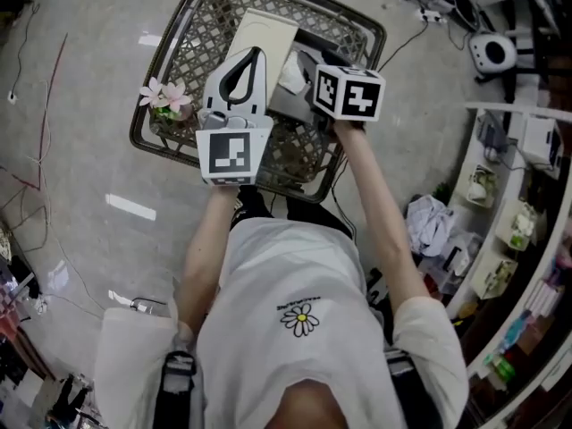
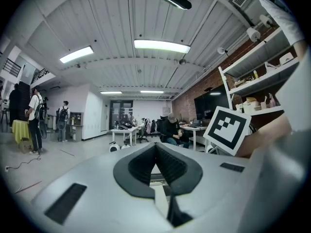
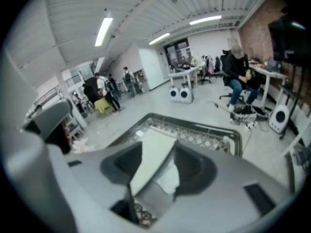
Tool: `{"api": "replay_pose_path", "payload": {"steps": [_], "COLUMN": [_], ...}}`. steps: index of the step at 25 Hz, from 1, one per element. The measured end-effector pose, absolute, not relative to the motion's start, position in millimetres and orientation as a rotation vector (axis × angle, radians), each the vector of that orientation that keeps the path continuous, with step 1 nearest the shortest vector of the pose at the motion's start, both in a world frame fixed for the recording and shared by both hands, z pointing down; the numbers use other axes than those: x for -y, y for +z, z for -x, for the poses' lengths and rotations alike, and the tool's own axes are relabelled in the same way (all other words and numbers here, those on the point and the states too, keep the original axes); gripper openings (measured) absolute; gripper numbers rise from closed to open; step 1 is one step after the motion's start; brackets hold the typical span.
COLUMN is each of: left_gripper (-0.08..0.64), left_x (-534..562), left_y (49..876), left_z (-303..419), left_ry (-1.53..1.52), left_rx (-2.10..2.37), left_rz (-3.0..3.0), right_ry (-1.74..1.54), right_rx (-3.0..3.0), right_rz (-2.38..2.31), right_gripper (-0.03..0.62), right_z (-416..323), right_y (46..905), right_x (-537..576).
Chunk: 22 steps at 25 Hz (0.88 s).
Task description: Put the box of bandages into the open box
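Observation:
An open box stands on the wire mesh table (image 1: 192,25); its cream lid (image 1: 264,30) (image 3: 154,152) is raised over a grey inside (image 1: 288,104) (image 3: 151,194). Crumpled white paper (image 1: 290,75) (image 3: 170,176) lies in it. I cannot pick out a box of bandages in any view. My left gripper (image 1: 254,54) (image 2: 155,145) hangs over the table's near left part, tilted up at the ceiling, shut and empty. My right gripper (image 1: 304,61) (image 3: 159,142) hovers over the open box. Its jaws stand apart, with the cream lid showing between them.
Pink artificial flowers (image 1: 165,96) sit at the table's left rim. White shelving with small goods (image 1: 509,213) runs along the right. Cables (image 1: 40,123) trail over the shiny floor at the left. People and desks fill the far room (image 2: 167,127).

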<state>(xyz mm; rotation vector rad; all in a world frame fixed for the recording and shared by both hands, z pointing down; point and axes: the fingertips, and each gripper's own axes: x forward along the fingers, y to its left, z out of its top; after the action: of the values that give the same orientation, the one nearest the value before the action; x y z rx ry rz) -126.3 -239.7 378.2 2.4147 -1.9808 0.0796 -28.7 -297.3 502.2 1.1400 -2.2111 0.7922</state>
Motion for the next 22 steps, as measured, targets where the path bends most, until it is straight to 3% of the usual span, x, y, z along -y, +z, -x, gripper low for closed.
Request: {"api": "replay_pose_path", "payload": {"steps": [19,22], "left_gripper": [0.021,0.021], "left_x": [213.2,210.8], "left_y": [287.8,283.2], "left_z": [106.5,108.1], "left_ry": [-0.07,-0.065], "left_rx": [2.027,2.044], "left_rz": [-2.509,-2.517], "right_ry": [0.22,0.09], "right_rx": [2.651,2.678], "right_rz": [-1.347,-1.371], "right_gripper": [0.172,0.118], "right_z": [9.4,8.2], "right_y": [313.6,298.8], "right_x": [245.2,236.8]}}
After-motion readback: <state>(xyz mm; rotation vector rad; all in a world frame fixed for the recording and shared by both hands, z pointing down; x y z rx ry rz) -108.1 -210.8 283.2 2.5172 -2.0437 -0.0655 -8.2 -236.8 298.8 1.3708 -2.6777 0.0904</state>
